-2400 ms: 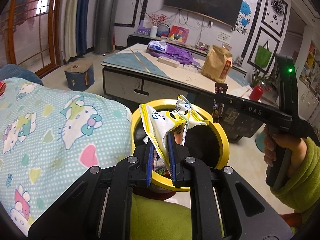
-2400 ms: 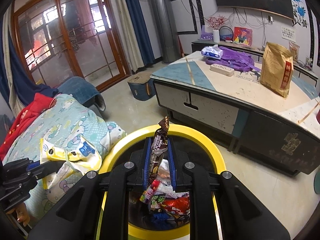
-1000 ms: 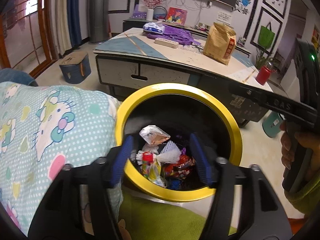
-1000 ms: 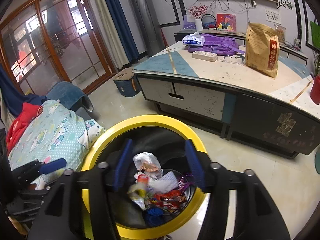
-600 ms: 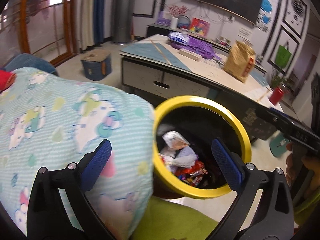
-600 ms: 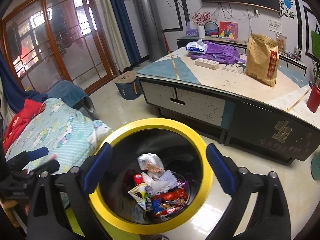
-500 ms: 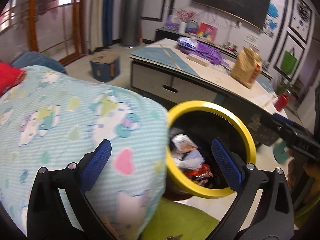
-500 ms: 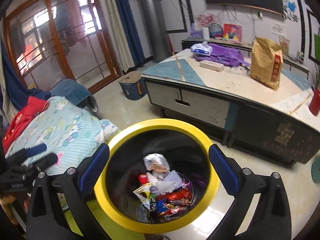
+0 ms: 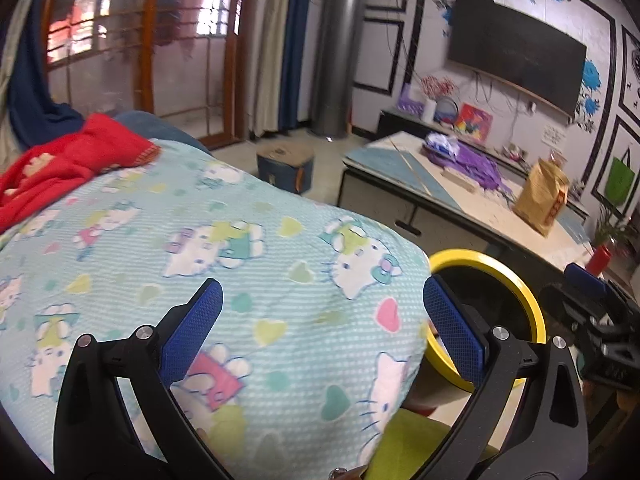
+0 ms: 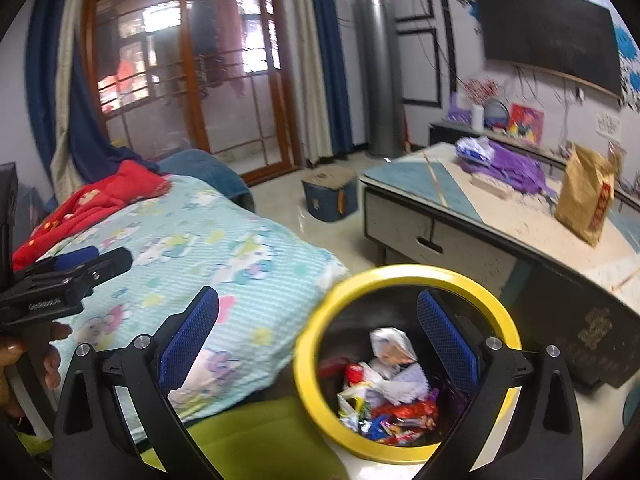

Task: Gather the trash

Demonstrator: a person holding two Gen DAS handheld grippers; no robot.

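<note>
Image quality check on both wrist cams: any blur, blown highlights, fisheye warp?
Left wrist: the cartoon-print blanket is smeared by motion blur, the window is blown out, and the TV bows with fisheye curvature. Right wrist: the trash in the yellow-rimmed bin is soft, window panes glare, and corners are vignetted black. Blue finger pads stay sharp.

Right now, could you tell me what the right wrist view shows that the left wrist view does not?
Only the right wrist view shows the wrappers piled inside the yellow-rimmed bin, and the left gripper from outside. Only the left wrist view shows the green bag on the wall and the red pot. Both show the cartoon-cat blanket, the brown paper bag and open, empty jaws.
</note>
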